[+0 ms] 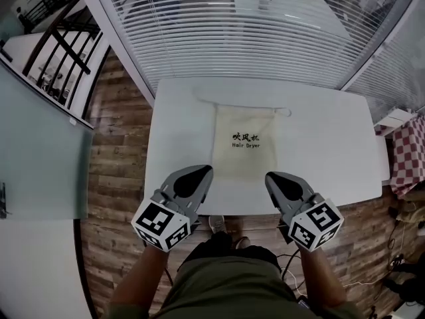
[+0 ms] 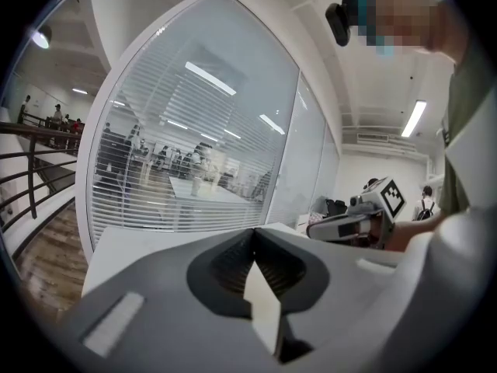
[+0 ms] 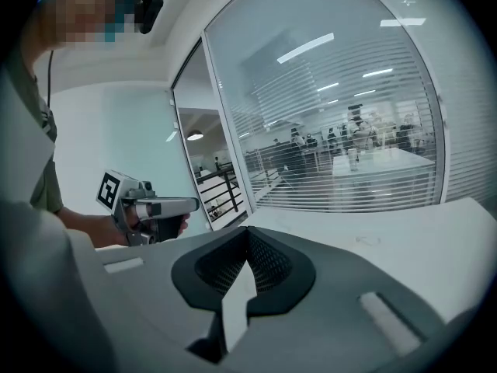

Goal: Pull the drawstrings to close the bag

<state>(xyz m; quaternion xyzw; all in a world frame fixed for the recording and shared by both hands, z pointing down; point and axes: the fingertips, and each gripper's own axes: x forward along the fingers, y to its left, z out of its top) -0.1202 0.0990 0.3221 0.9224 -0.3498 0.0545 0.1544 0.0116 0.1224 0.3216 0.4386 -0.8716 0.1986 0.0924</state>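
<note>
A cream drawstring bag point(image 1: 244, 146) with black print lies flat on the white table point(image 1: 332, 145), its mouth at the far end. A drawstring point(image 1: 240, 105) runs along that far edge and ends in a small loop point(image 1: 284, 111) at the right. My left gripper point(image 1: 207, 169) hovers at the table's near edge by the bag's left bottom corner, jaws shut and empty. My right gripper point(image 1: 269, 176) hovers by the bag's right bottom corner, also shut and empty. Each gripper view looks along closed jaws, the left gripper point(image 2: 254, 231) and the right gripper point(image 3: 248, 231), with the other gripper off to the side.
A curved glass wall with white blinds point(image 1: 252, 32) stands just behind the table. Wooden floor point(image 1: 116, 151) lies to the left, beside a railing point(image 1: 63, 52). A red checked cloth point(image 1: 406, 155) sits off the right end. My legs point(image 1: 219, 271) are at the near edge.
</note>
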